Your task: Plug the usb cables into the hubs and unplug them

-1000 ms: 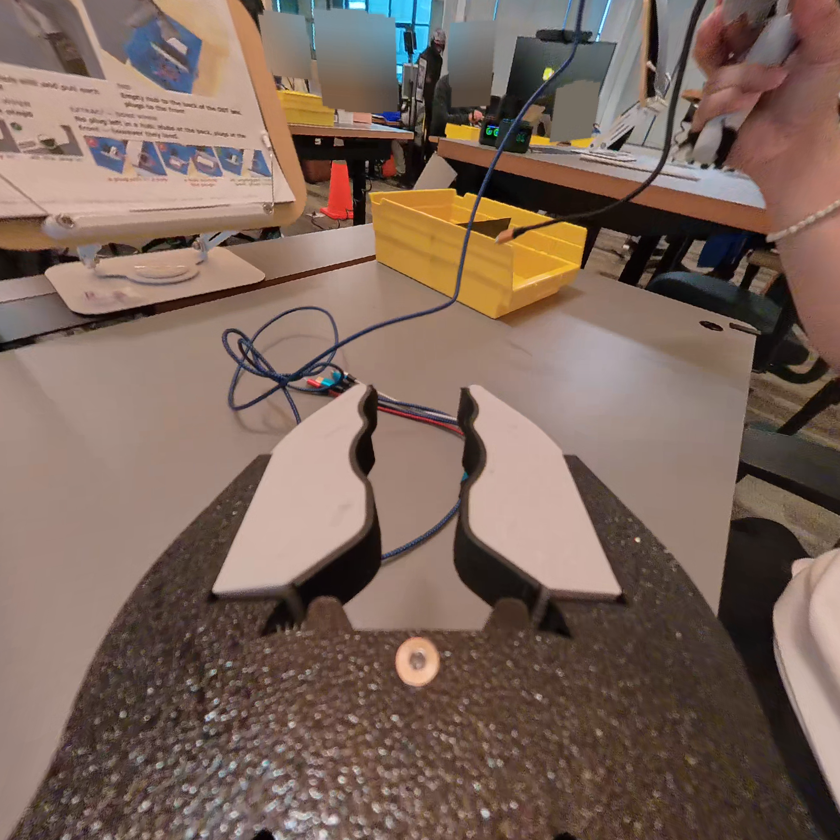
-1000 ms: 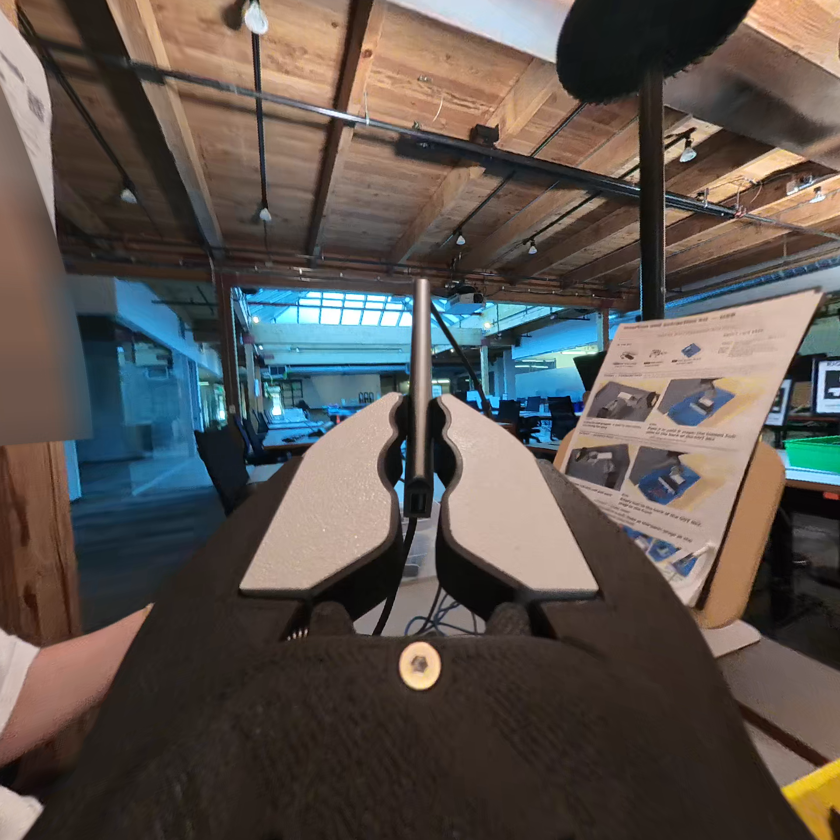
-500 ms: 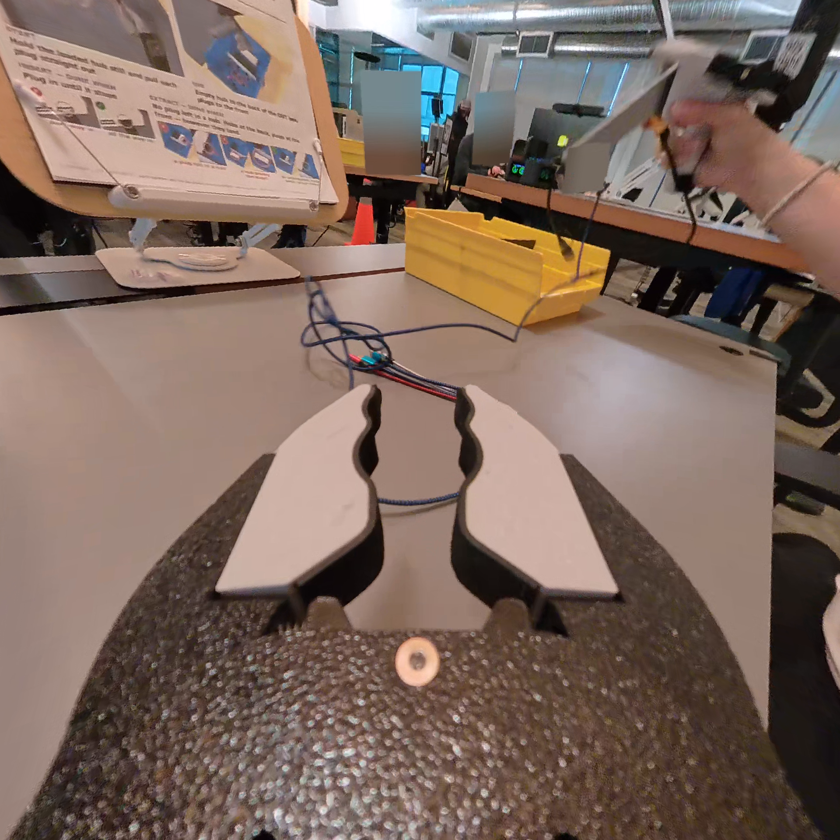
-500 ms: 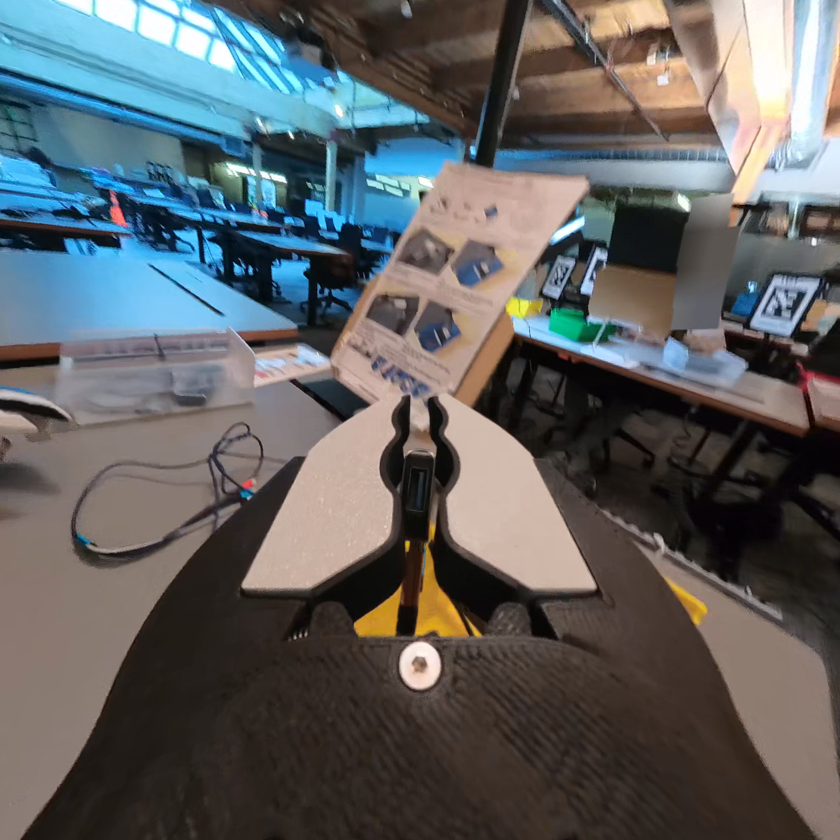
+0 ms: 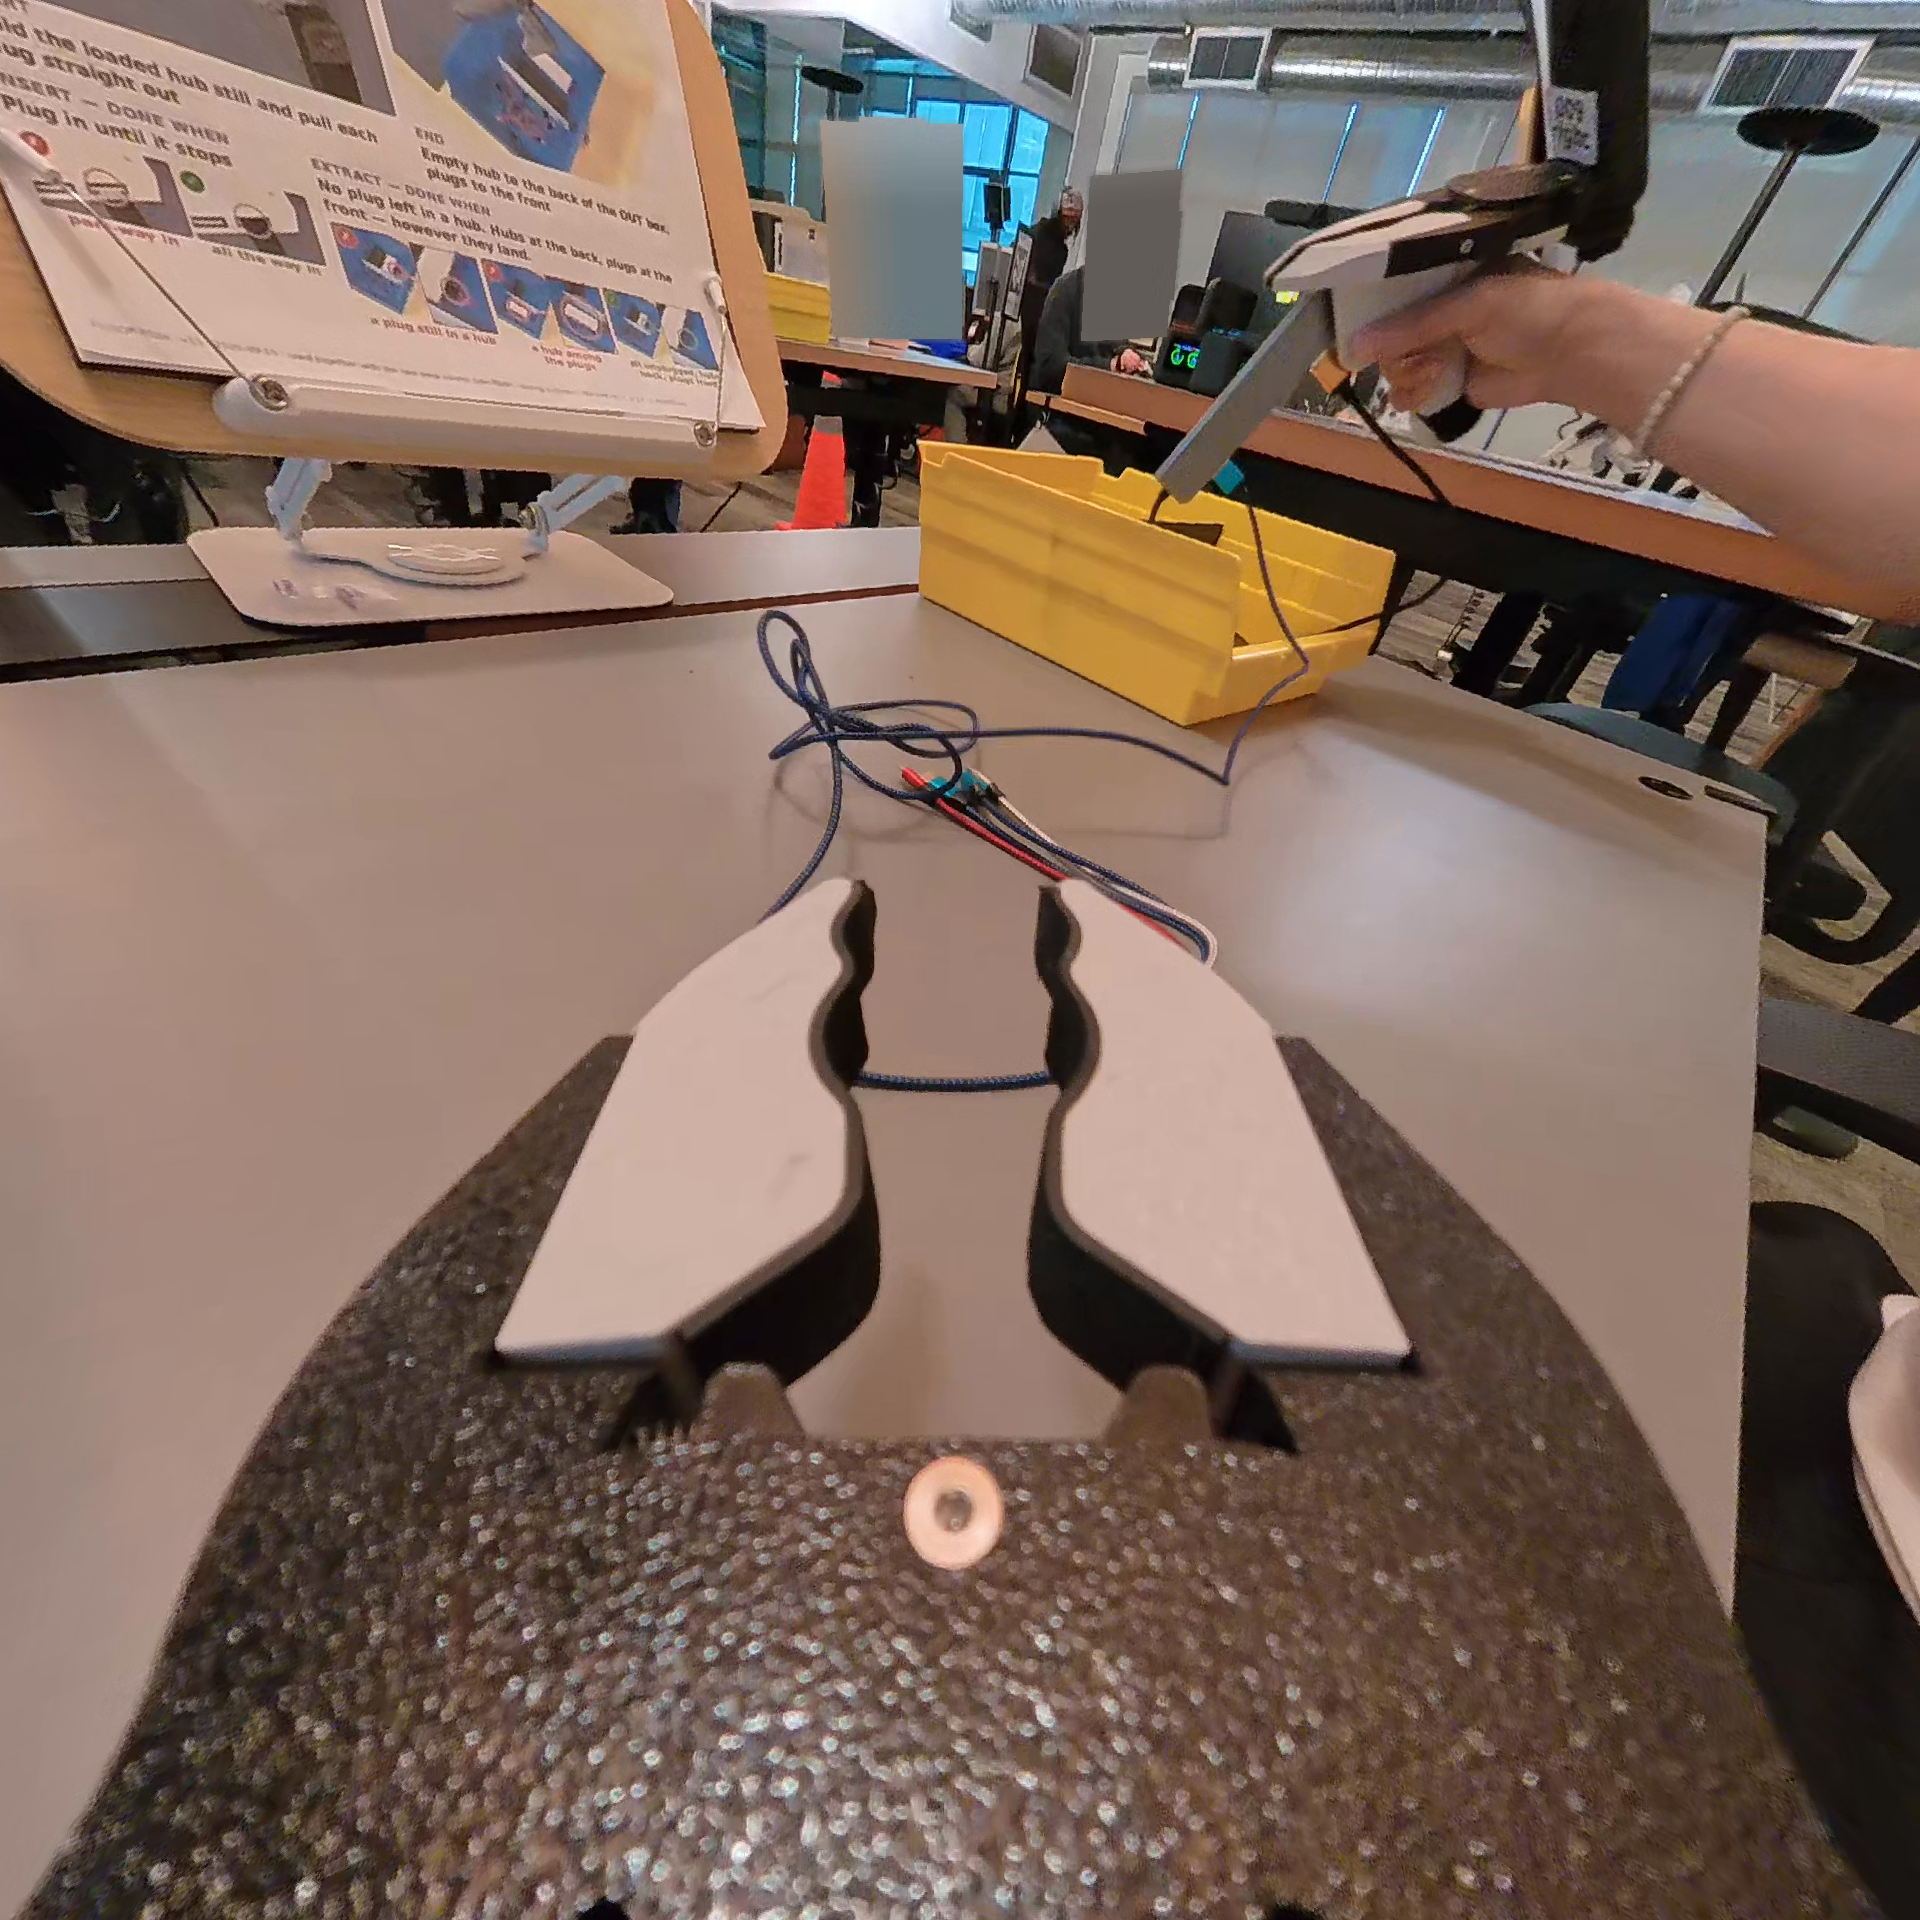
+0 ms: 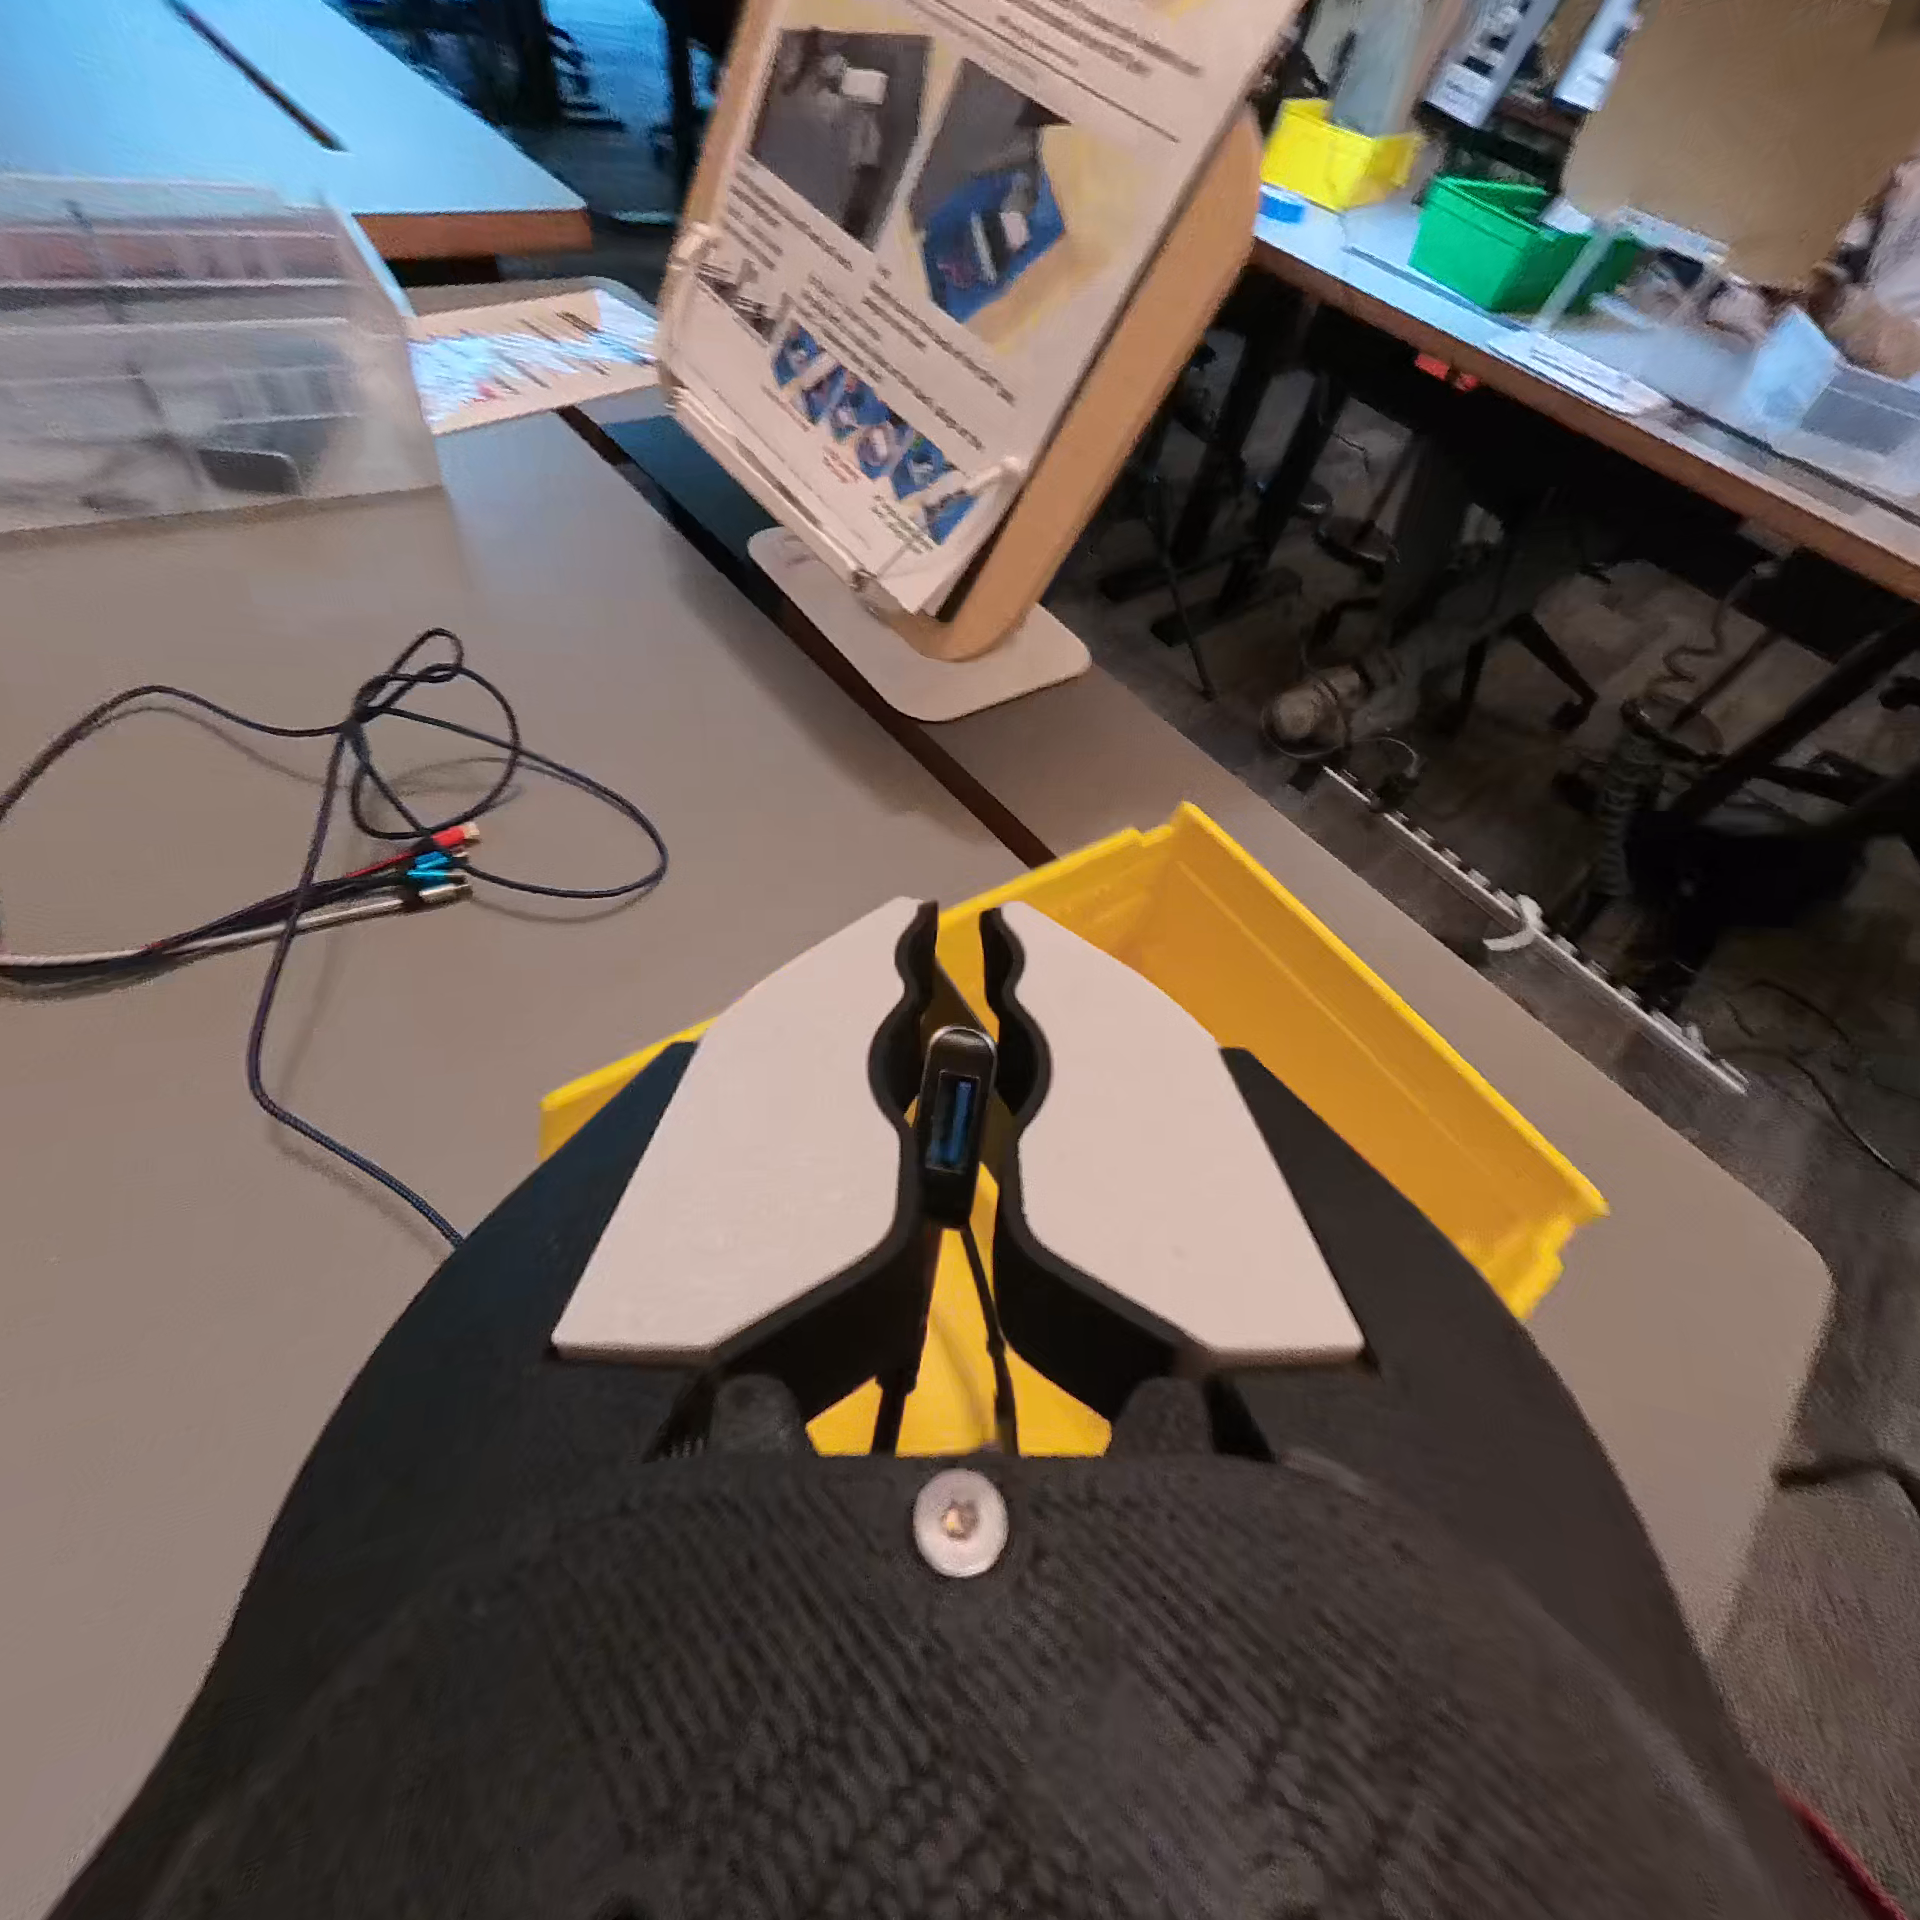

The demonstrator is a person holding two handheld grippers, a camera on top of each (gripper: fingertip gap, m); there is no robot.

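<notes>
My left claw [image 5: 951, 997] hangs low over the grey counter [image 5: 364, 935] with its jaws spread apart and nothing between them; a stretch of blue braided usb cable [image 5: 951, 1081] lies on the counter under the gap. Beyond its tips the cable runs into a loose tangle of loops [image 5: 862, 717] with red and teal plug ends [image 5: 951, 790] lying beside them.

My right claw [image 6: 954, 1023] is pinched tight on a slim dark grey usb hub [image 6: 951, 1117], whose blue port faces the camera; two thin dark leads hang from its lower end. The hub is held above the open yellow plastic bin [image 6: 1299, 997] that sits near the counter's far right edge. From the left wrist view the hub [image 5: 1236, 416] slants down toward the bin [image 5: 1091, 592], and a blue cable drops from its lower end over the bin's front onto the counter.

A printed instruction sheet on a wooden stand [image 5: 416, 208] is behind the cables, tilted back.
</notes>
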